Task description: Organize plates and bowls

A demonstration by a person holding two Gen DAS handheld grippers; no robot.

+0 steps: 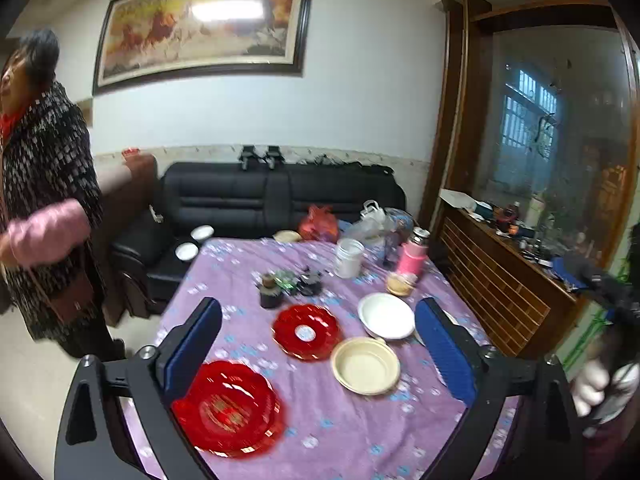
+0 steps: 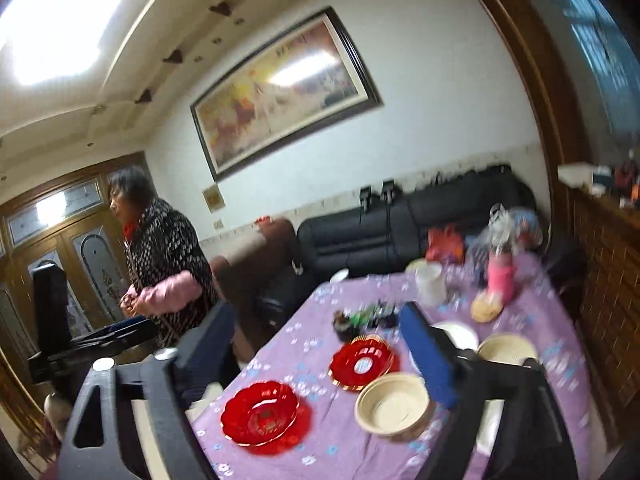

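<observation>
On the purple-clothed table lie a red plate, a red ring-shaped plate, a cream bowl, a white bowl and a small tan bowl. My left gripper hovers well above them, open, with nothing between its fingers. In the right wrist view I see the same red plate, ring plate and cream bowl, plus a second cream bowl. My right gripper is also open, empty and raised above the table.
A person stands left of the table. Behind it a black sofa carries two white bowls. A white jar, a pink flask, bags and small dark items crowd the far end. A wooden sideboard runs along the right.
</observation>
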